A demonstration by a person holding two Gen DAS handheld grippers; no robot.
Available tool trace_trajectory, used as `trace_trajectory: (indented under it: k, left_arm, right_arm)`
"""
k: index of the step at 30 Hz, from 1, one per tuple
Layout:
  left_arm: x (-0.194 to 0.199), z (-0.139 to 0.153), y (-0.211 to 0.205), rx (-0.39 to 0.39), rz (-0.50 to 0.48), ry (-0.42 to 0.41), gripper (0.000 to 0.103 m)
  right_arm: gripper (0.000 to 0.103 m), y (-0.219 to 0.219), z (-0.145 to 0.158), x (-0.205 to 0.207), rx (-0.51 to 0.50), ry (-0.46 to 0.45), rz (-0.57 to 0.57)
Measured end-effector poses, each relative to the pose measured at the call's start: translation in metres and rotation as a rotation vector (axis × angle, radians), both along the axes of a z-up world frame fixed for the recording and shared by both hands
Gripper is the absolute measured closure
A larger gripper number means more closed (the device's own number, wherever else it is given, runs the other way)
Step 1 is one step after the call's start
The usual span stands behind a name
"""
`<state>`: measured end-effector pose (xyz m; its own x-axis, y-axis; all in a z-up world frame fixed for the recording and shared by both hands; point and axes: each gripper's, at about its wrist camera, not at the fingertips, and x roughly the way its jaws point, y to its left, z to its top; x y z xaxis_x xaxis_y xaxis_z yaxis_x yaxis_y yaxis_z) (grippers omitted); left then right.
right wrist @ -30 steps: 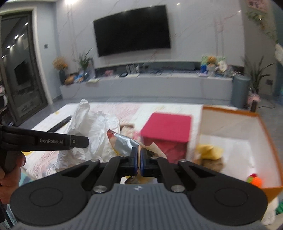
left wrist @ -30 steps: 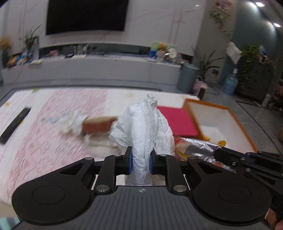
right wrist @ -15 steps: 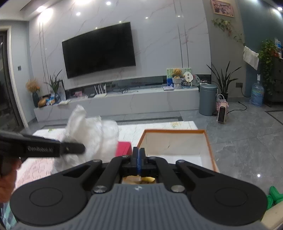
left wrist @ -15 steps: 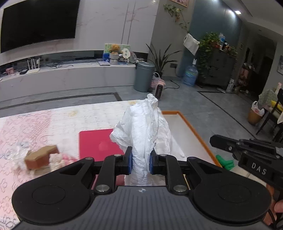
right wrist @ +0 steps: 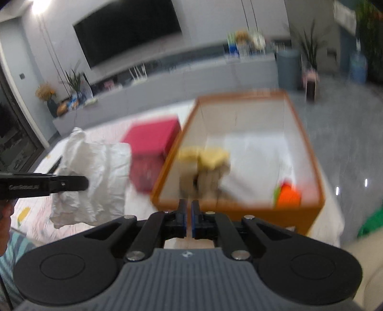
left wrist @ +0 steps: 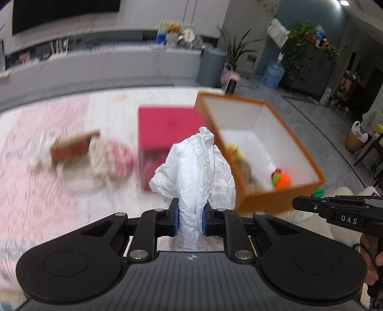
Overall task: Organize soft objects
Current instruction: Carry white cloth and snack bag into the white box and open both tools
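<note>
White crumpled bag [left wrist: 196, 172] stands pinched between the left gripper [left wrist: 190, 217]'s narrowed pads, bunched upright just short of the orange box [left wrist: 261, 203] ahead and to its right – held high, I judge, to clear the rim – while the right gripper [right wrist: 189, 220], nearly closed on nothing visible, points at the box.

A pale marble-look wall [right wrist: 215, 36] carries a big dark television [right wrist: 129, 31] above a long low grey cabinet [right wrist: 191, 79]. A grey bin [left wrist: 211, 65] and potted plants [left wrist: 235, 51] stand at the cabinet's right end on glossy grey floor tiles [right wrist: 347, 124]. Ceiling spotlights [left wrist: 344, 2] glow.
</note>
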<state>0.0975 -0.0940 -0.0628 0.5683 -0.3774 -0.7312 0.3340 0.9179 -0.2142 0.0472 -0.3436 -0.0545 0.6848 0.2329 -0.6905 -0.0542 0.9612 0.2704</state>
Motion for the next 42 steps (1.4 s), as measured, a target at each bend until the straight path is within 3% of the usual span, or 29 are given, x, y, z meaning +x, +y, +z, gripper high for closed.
trace_trajectory:
  k: [3, 5, 6, 10, 13, 20, 26, 35, 37, 42]
  left_arm:
    - [-0.007, -0.013, 0.012, -0.021, 0.017, 0.038, 0.084]
    - [-0.011, -0.02, 0.019, -0.036, 0.027, 0.056, 0.083]
    - [-0.012, -0.024, 0.023, -0.044, 0.029, 0.065, 0.083]
    - [-0.018, -0.034, 0.029, -0.052, 0.026, 0.085, 0.083]
    - [-0.02, -0.044, 0.027, -0.048, 0.003, 0.114, 0.083]
    - [-0.023, -0.061, 0.022, -0.061, -0.023, 0.159, 0.083]
    - [-0.024, -0.06, 0.028, -0.073, -0.001, 0.162, 0.083]
    - [-0.018, -0.067, 0.025, -0.061, -0.001, 0.189, 0.083]
    - [-0.017, -0.067, 0.024, -0.059, -0.001, 0.191, 0.083]
    - [-0.017, -0.066, 0.022, -0.053, 0.004, 0.188, 0.083]
  right_arm:
    - [0.094, 0.006, -0.015, -0.005, 0.008, 0.103, -0.002]
    - [0.073, 0.011, -0.023, -0.006, -0.024, 0.154, -0.008]
    - [0.056, 0.01, -0.027, -0.003, -0.04, 0.181, -0.009]
    - [0.053, 0.021, -0.043, -0.001, -0.101, 0.252, 0.036]
    - [0.04, 0.047, -0.049, -0.002, -0.27, 0.26, 0.175]
    - [0.04, 0.09, -0.068, 0.007, -0.612, 0.286, 0.501]
    - [0.045, 0.106, -0.099, 0.019, -0.823, 0.35, 0.766]
    - [0.052, 0.107, -0.132, 0.034, -0.893, 0.403, 0.87]
    - [0.061, 0.106, -0.136, 0.036, -0.896, 0.405, 0.873]
    - [0.074, 0.106, -0.138, 0.032, -0.901, 0.396, 0.889]
